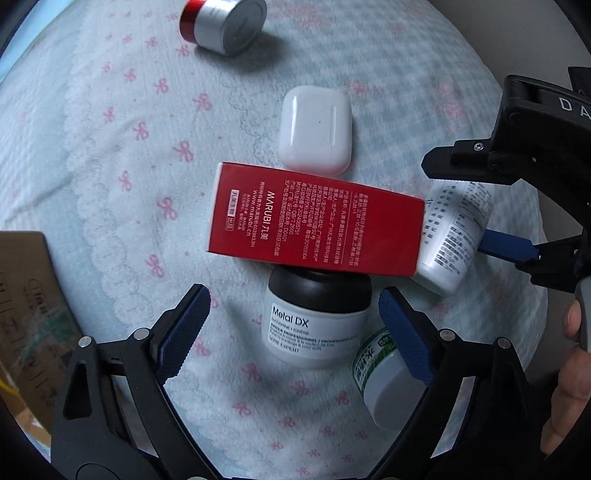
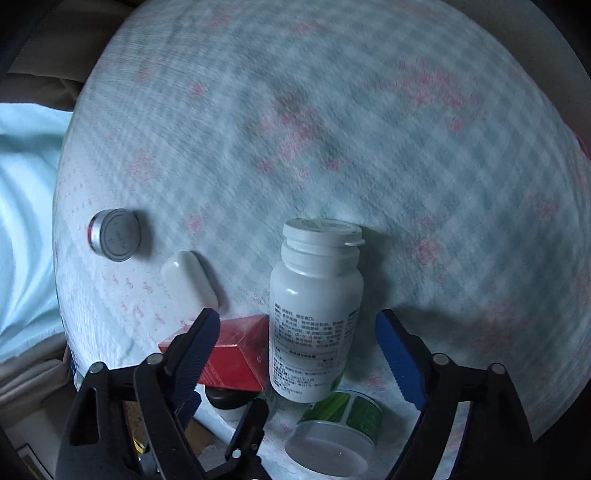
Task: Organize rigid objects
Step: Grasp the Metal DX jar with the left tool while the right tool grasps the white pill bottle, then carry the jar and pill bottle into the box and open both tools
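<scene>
A red Marubi box (image 1: 314, 221) lies across the black lid of a white Motal DX jar (image 1: 314, 325). A white earbud case (image 1: 316, 129) lies just beyond it. A white pill bottle (image 1: 454, 236) lies at the box's right end, between the open fingers of my right gripper (image 1: 480, 210). A green-labelled jar (image 1: 388, 380) lies by my left gripper's right finger. My left gripper (image 1: 295, 325) is open around the Motal DX jar. In the right wrist view my right gripper (image 2: 299, 350) is open around the pill bottle (image 2: 314, 310), beside the red box (image 2: 236, 350).
A red and silver tin (image 1: 225, 22) lies on its side at the far edge of the bow-patterned cloth (image 1: 129, 166); it also shows in the right wrist view (image 2: 116, 234). A cardboard box (image 1: 29, 314) stands at the left. A light blue sheet (image 2: 22, 221) lies beyond the cloth.
</scene>
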`<state>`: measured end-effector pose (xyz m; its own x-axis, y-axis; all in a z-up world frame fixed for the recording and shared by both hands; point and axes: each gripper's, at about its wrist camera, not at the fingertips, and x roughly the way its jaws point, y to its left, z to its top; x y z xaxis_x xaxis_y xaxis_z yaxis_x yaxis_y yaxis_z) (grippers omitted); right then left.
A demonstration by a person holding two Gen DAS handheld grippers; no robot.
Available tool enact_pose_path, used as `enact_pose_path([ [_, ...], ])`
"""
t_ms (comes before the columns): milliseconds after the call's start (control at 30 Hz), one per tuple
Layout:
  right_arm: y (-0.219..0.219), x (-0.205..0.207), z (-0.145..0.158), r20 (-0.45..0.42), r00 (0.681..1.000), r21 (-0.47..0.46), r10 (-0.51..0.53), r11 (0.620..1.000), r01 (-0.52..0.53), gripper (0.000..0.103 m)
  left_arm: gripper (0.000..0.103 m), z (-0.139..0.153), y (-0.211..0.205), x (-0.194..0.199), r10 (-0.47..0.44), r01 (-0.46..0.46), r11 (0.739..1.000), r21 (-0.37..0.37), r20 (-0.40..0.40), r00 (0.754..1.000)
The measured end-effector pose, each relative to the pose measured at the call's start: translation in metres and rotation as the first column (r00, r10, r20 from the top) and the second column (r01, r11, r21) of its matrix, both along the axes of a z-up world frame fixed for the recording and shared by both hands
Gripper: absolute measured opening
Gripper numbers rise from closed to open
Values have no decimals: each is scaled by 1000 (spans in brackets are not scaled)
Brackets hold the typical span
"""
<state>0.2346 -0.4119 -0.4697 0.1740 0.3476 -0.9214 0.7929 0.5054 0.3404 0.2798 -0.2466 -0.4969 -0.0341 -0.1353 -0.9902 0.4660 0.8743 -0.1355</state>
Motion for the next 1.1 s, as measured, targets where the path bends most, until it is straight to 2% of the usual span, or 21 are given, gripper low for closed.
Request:
enact_pose_path([
  [167, 1, 2, -15, -36, 999, 6, -20, 1000, 21, 67, 79, -16, -6, 4, -17, 17, 1000, 6, -34, 999],
  [300, 0, 2, -21, -56, 998, -14, -15, 1000, 14, 55, 61, -21, -15, 2, -29, 29, 1000, -11, -39, 999],
  [333, -1, 1, -21, -61, 998, -19, -22, 1000, 20, 51, 54, -21, -19, 2, -36, 35, 999, -19, -40, 999],
  [433, -4, -5, -24, -68, 997, -21, -32, 999, 31, 46, 53, -20, -27, 3, -53, 52, 999, -11, -38, 998],
  [633, -6, -10, -24, -58, 998, -18, -38, 999, 37, 46, 53, -16, -18, 1, -34, 33, 999, -39, -41, 999],
  [900, -8, -18, -7, -4, 999, -37, -40, 999, 39, 46, 53, 8, 3, -10, 15, -18, 997, -76, -43, 999],
  [1100, -11, -30, 15, 49, 998, -60, -26, 998, 29, 46, 53, 37, 19, -16, 41, -42, 993, -111, -8, 999],
])
